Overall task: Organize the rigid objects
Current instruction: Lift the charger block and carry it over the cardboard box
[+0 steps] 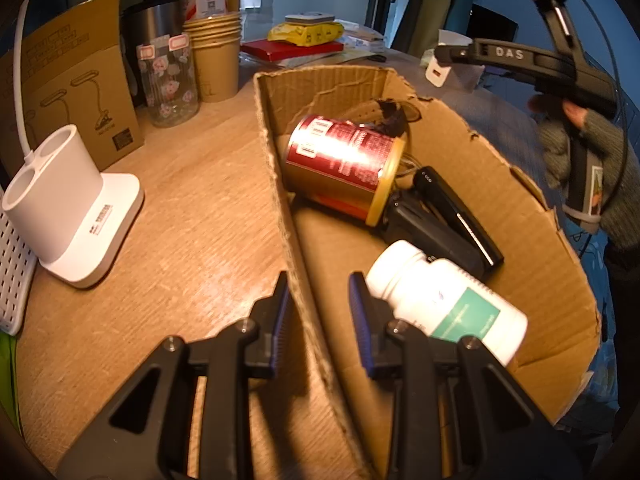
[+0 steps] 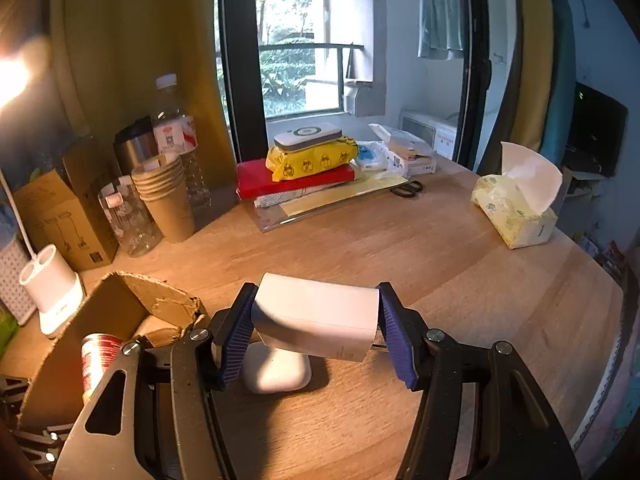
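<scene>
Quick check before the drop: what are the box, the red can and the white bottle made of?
Box: corrugated cardboard, matte brown; torn, fluted edges show. Red can: probably metal, glossy; a bright glare streak runs across its printed side. White bottle: looks like plastic, smooth and opaque, with a ribbed cap and teal label.

From my left gripper's camera: cardboard box (image 1: pixel 540 280) on the table (image 1: pixel 192 200), holding a can (image 1: pixel 344 168) on its side at the back, a stapler (image 1: pixel 444 224) just right of it, and a pill bottle (image 1: pixel 444 300) nearest me. Left of the box, a pen holder (image 1: pixel 68 204); behind it, a jar (image 1: pixel 168 84) and paper cups (image 1: pixel 216 56). From my right camera: earbud case (image 2: pixel 276 372) on the table, tissue box (image 2: pixel 516 212) far right.
</scene>
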The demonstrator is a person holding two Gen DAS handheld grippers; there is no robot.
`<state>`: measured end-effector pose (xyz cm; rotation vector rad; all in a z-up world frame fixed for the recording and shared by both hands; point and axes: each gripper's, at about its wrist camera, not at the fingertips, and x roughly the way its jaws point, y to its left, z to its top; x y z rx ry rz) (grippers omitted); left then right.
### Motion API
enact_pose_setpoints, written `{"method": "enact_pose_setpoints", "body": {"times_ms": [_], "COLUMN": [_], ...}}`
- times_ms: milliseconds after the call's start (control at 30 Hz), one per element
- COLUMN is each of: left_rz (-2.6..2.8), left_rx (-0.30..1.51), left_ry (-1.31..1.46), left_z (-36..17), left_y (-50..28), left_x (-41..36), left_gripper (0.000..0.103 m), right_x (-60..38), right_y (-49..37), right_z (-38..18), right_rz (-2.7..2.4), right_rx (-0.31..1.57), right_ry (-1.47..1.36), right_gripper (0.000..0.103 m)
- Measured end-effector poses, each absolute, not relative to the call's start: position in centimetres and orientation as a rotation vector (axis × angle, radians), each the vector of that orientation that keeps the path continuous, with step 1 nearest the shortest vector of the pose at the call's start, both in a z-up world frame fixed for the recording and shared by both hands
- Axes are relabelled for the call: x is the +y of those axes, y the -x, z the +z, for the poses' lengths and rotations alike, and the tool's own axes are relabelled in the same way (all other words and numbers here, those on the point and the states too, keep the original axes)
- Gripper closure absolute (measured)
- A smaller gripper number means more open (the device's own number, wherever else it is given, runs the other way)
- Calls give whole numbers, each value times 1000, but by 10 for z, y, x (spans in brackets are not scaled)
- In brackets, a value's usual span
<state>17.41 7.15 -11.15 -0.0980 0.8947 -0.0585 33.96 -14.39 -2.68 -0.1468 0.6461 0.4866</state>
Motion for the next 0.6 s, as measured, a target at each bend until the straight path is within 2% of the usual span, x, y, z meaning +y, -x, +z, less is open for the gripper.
{"method": "enact_pose_setpoints", "body": {"times_ms": [600], "left_rz": [-58], "left_rx": [895], "left_ry": [97], "left_z": [-111], "left_y": [-174], "left_x": [71], "left_gripper": [73], "right_x": [-122], "right_y": [-302], "right_z": [-10], "right_rz": [535], "right_rx": [595], "right_ry": [179], "right_gripper": [41]}}
